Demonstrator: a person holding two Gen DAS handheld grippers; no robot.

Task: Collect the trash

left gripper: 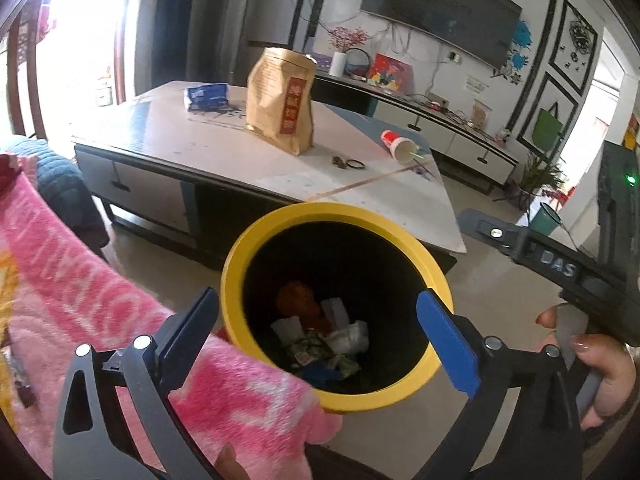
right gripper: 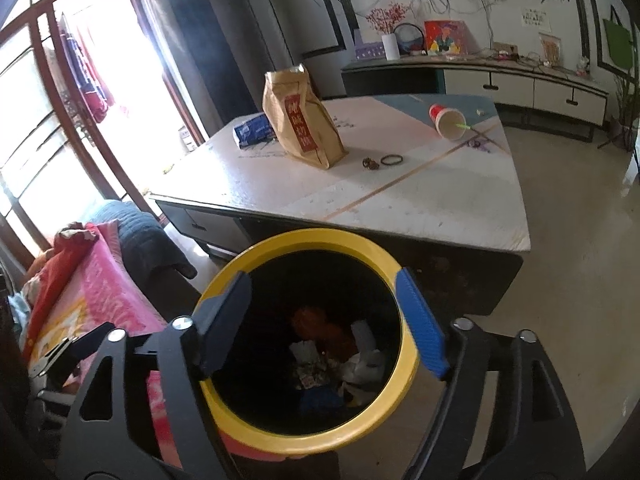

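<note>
Tools: left tool [left gripper: 320, 336] and right tool [right gripper: 326, 320] are spread wide, released, above the yellow-rimmed bin [right gripper: 240, 276] containing trash [right gripper: 332, 364]. Pink blanket [left gripper: 100, 300] adjoins it. Beyond, the surface [right gripper: 420, 200] carries paper bag [right gripper: 300, 124], cup [right gripper: 446, 118], blue packet [right gripper: 254, 130].

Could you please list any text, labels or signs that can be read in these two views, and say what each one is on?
"DAS": on the right gripper's dark body, seen from the left wrist.
Brown paper bag: red label with characters, too blurred to read.
Blue packet: print too small to read.
White wall notice: unreadable.
</note>
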